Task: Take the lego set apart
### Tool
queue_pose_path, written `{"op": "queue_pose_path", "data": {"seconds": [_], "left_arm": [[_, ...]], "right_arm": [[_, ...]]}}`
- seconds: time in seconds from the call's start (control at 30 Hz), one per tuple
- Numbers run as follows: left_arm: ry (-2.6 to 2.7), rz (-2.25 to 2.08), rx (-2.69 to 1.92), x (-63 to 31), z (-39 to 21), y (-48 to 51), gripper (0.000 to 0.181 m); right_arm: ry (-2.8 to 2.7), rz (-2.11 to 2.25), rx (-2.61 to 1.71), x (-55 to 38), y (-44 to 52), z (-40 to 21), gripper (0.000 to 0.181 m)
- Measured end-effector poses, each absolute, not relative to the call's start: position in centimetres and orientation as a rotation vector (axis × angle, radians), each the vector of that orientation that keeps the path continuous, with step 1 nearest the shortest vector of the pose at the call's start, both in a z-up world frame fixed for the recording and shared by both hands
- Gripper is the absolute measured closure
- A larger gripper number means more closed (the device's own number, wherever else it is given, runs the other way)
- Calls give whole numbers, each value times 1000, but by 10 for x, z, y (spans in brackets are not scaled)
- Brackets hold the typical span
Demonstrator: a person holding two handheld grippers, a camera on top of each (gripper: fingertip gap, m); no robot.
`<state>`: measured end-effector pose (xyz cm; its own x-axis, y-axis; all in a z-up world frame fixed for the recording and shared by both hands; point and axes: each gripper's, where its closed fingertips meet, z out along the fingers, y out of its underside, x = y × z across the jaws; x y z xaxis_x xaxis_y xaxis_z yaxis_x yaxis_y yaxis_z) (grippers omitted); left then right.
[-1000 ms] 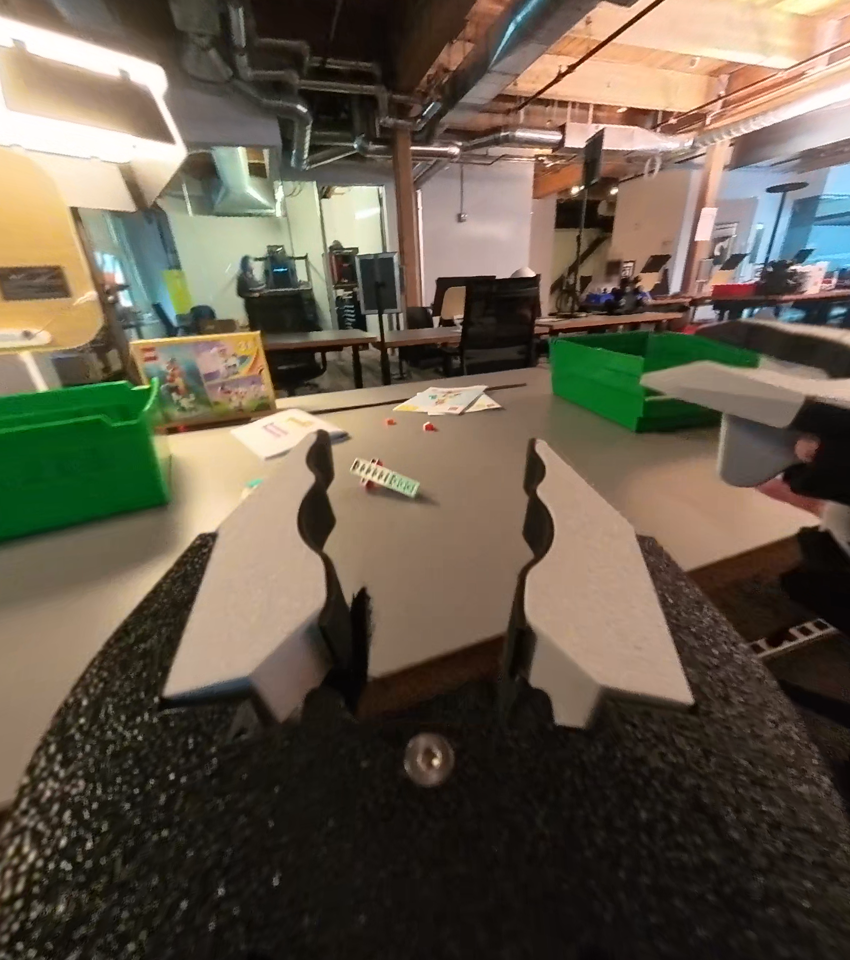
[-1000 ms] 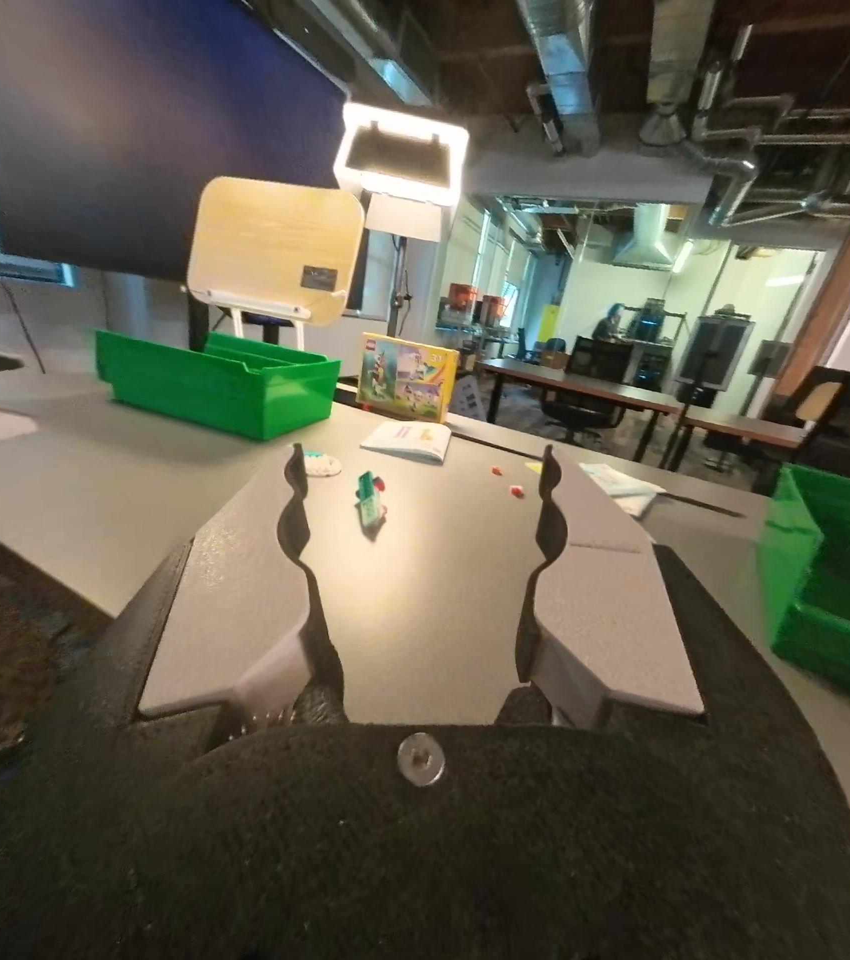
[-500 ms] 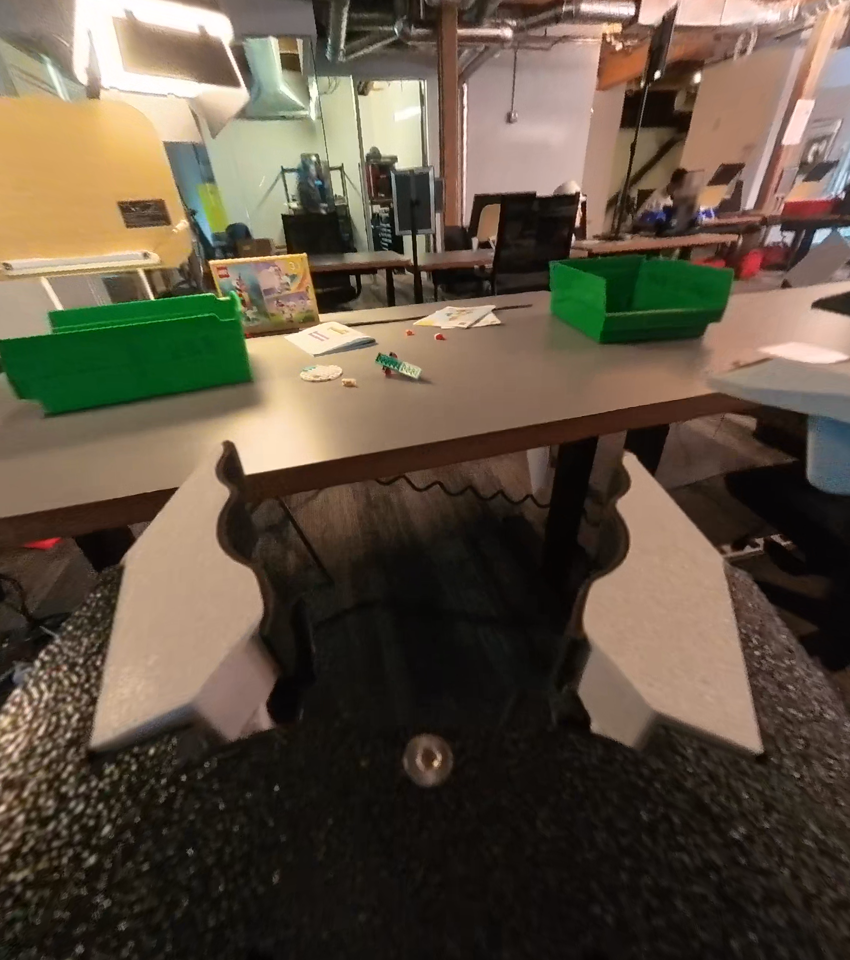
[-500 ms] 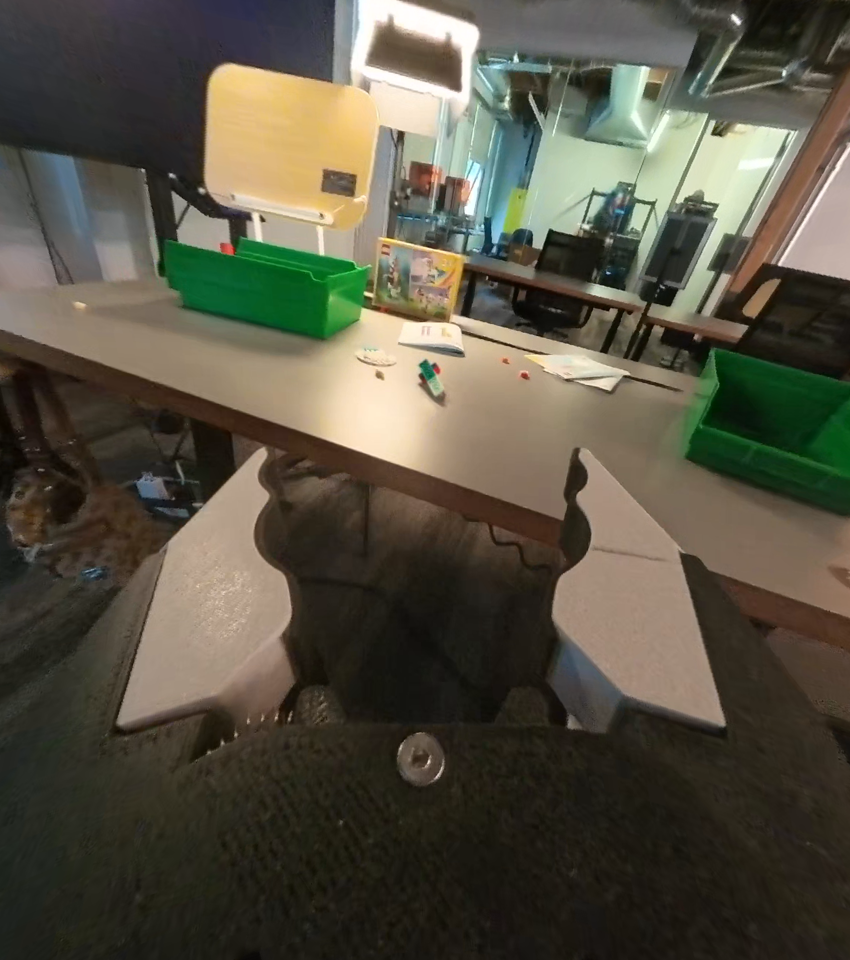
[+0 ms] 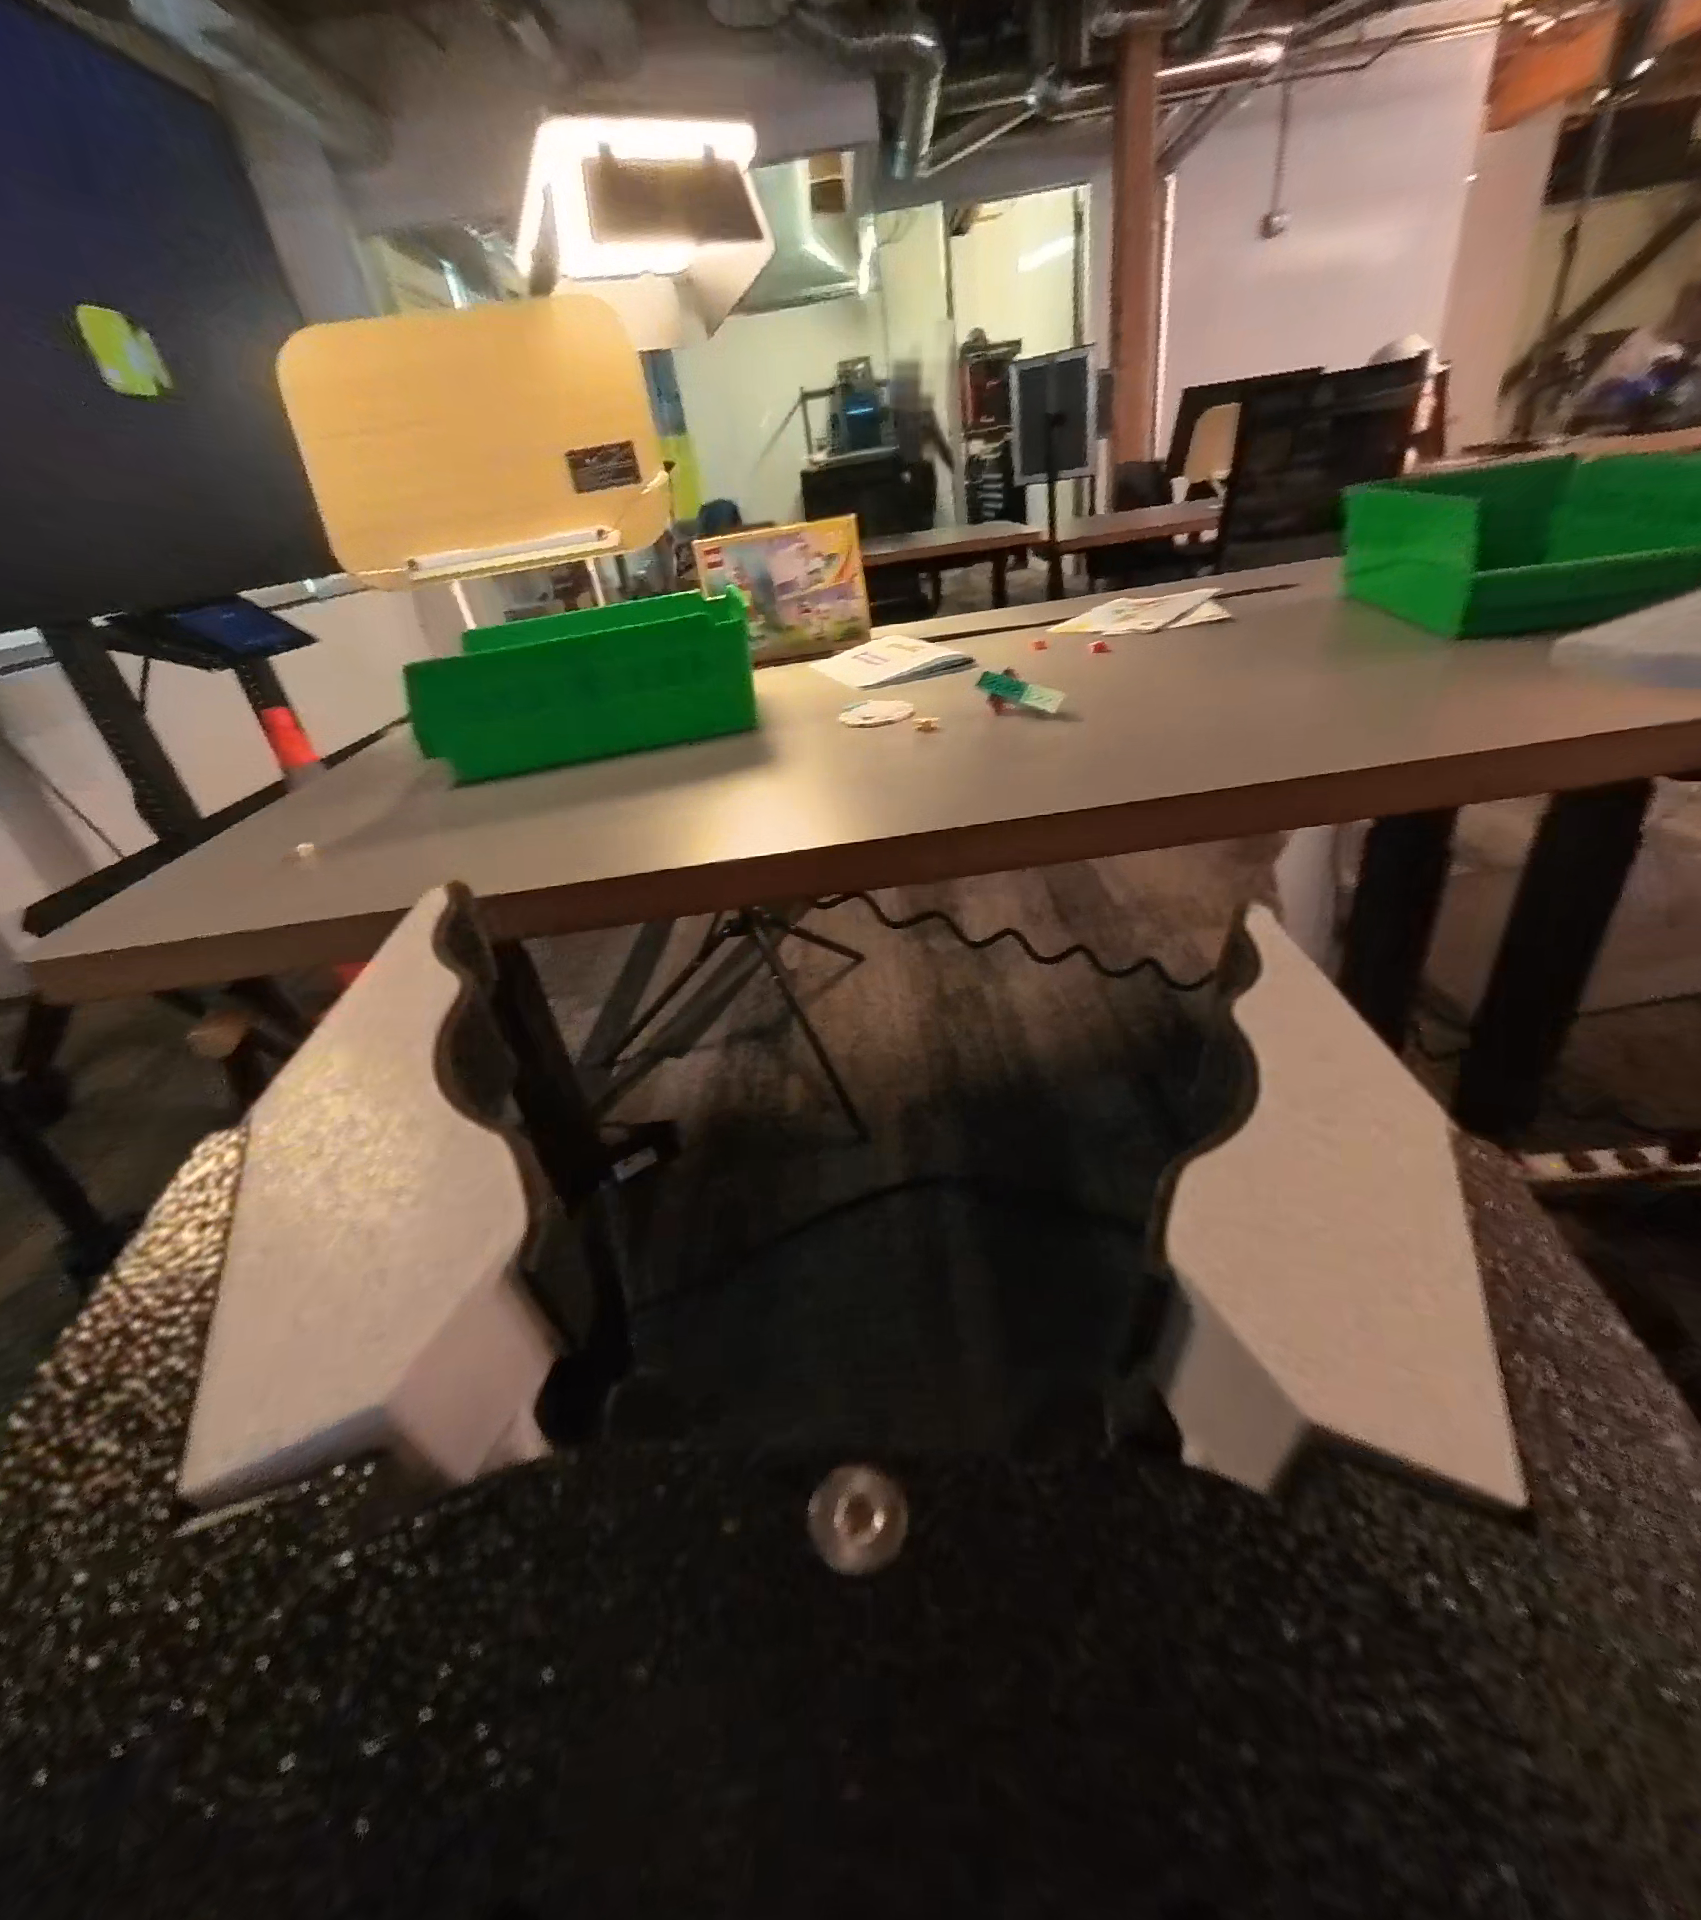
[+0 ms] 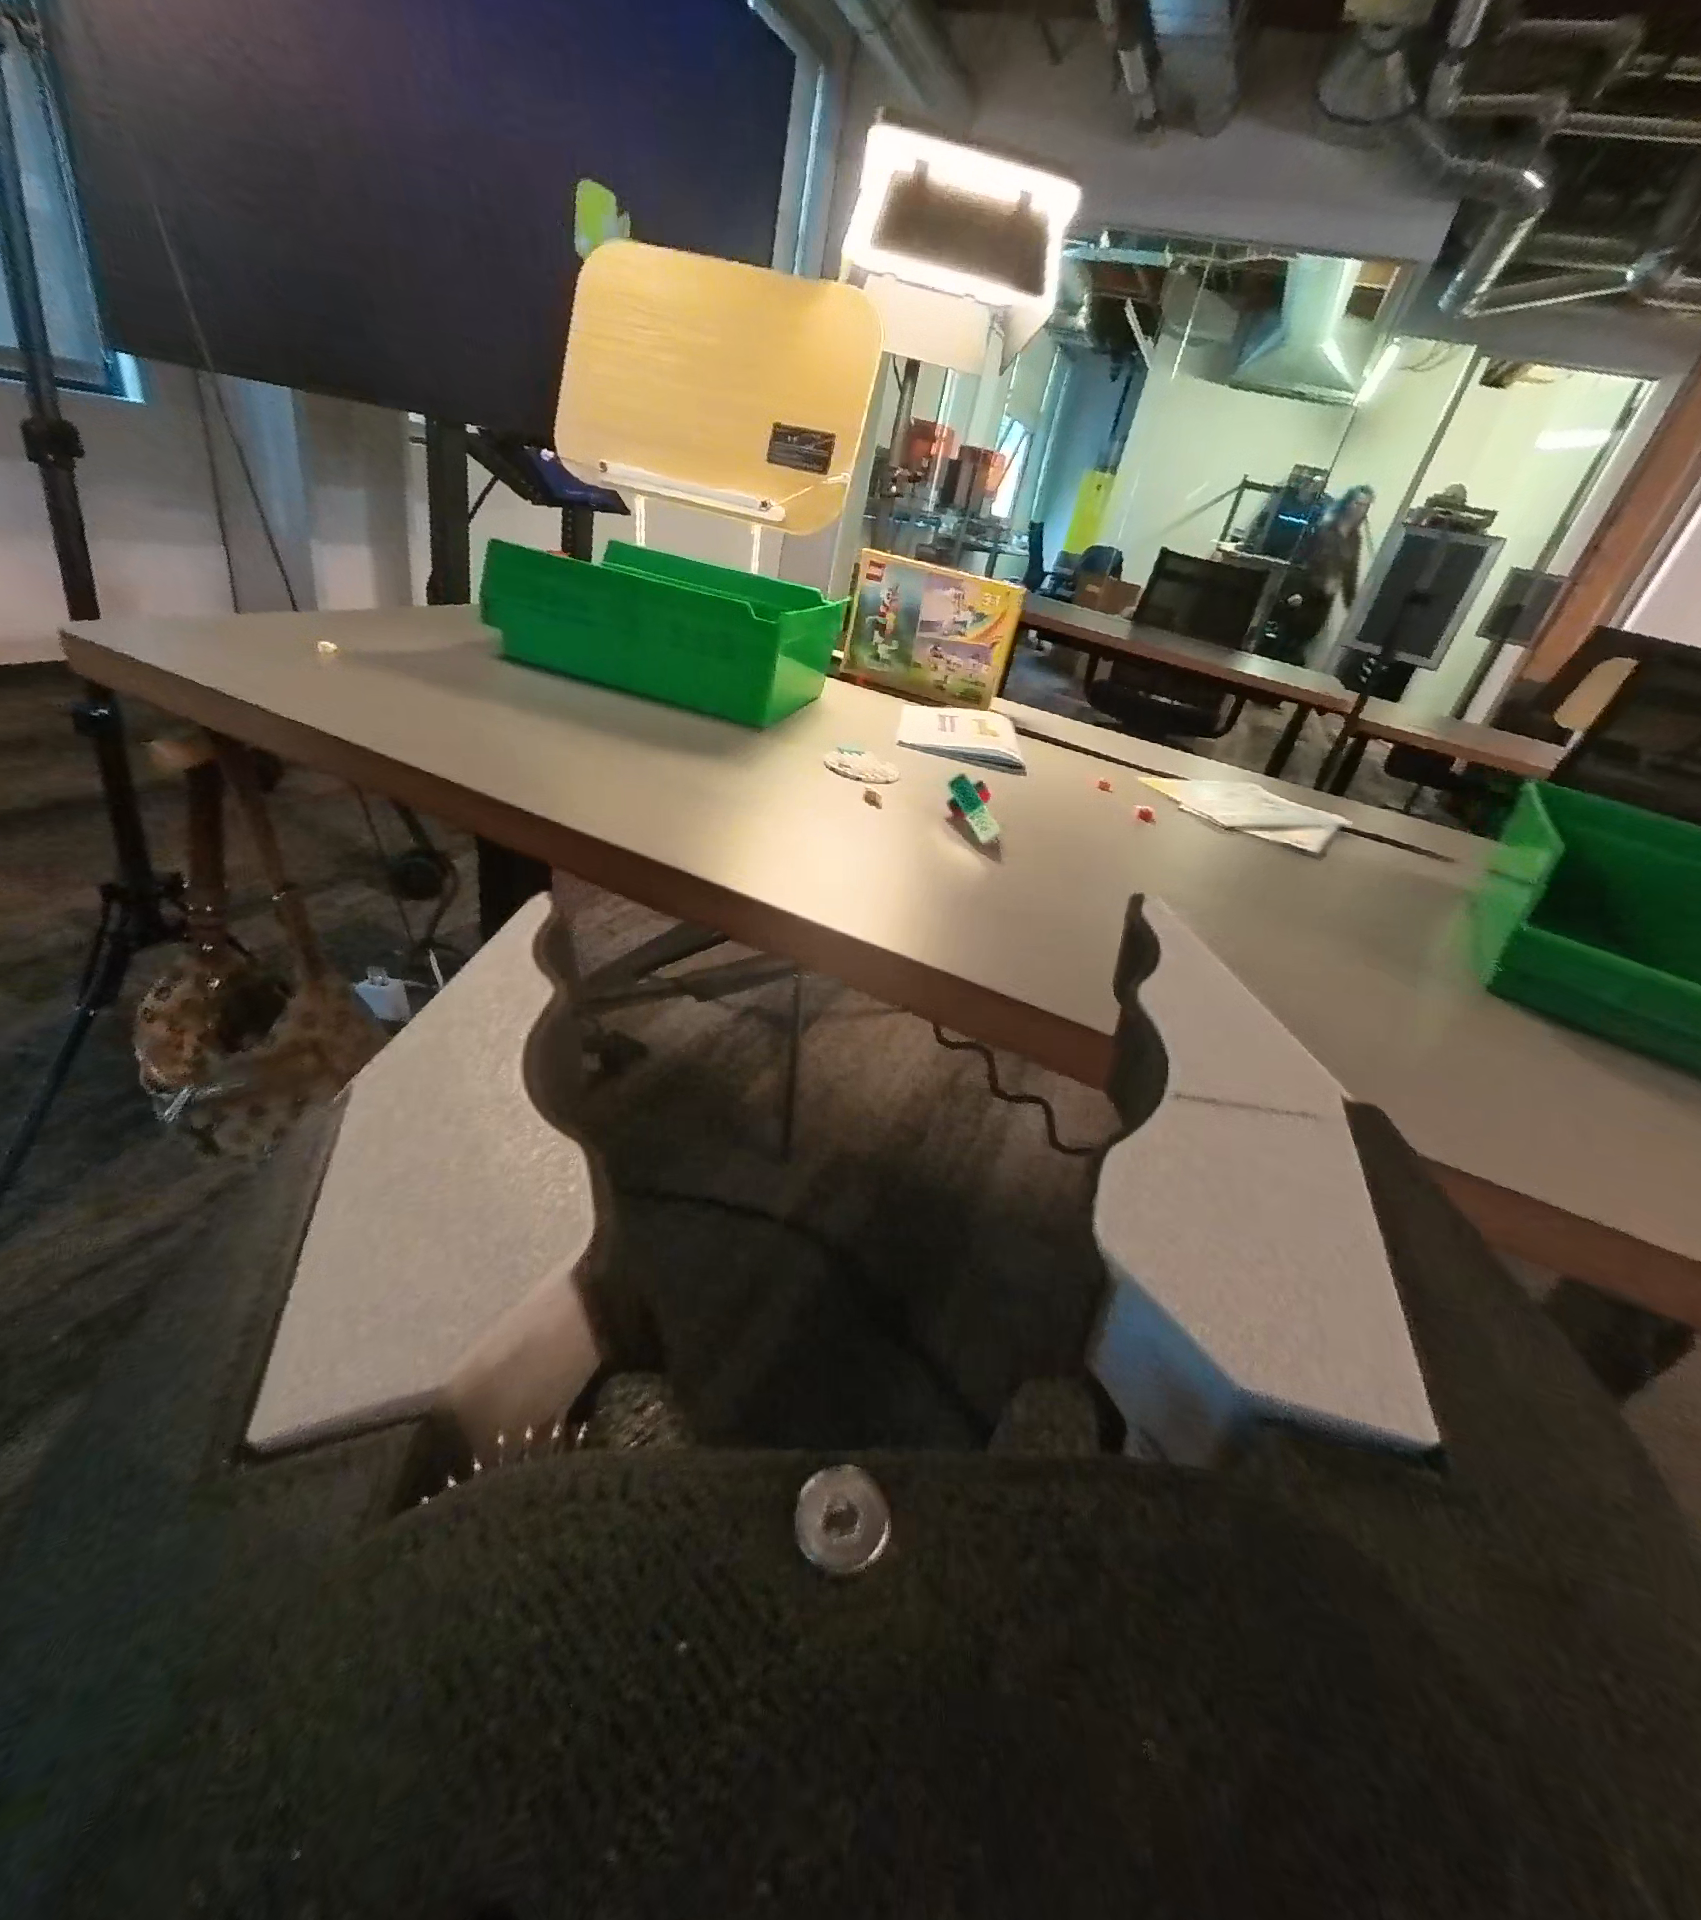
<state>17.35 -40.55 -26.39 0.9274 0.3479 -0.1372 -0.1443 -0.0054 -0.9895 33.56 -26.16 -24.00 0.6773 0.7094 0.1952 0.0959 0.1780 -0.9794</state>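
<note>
Green and mint lego piece [image 5: 1019, 693] lying flat mid-table [image 5: 825, 821], near a white round plate piece [image 5: 875, 714] and a booklet [image 5: 893, 662], between two green bins [image 5: 584, 696]. Left gripper [image 5: 846, 951] and right gripper [image 6: 835, 940] both spread wide, empty, held low, well short of the table edge. Best done by rising over the edge, pinning one end of the piece, then peeling the other part away slowly to avoid scattering bricks.

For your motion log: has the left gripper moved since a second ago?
Yes. The left gripper has pulled back off the table; its open jaws now sit short of the near edge.
</note>
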Motion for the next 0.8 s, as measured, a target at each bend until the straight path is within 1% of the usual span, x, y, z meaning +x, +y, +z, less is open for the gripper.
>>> {"op": "queue_pose_path", "data": {"seconds": [0.2,0.3,0.4,0.5,0.63,0.73,0.8], "left_arm": [[-129,386,-1565,134,-307,-364,51],[-144,194,-1581,125,-322,-319,44],[-82,144,-1545,120,-303,-274,42],[-13,194,-1511,118,-271,-243,43],[52,196,-1494,128,-232,-217,43],[111,227,-1517,133,-227,-208,43],[125,242,-1551,129,-239,-207,43]], "right_arm": [[-714,496,-1348,290,-210,-270,83],[-702,453,-1331,267,-178,-282,85],[-699,458,-1339,250,-153,-274,85],[-679,457,-1308,249,-141,-244,85],[-632,479,-1328,270,-135,-208,85],[-593,651,-1337,280,-155,-191,85],[-601,611,-1307,290,-159,-191,88]]}}
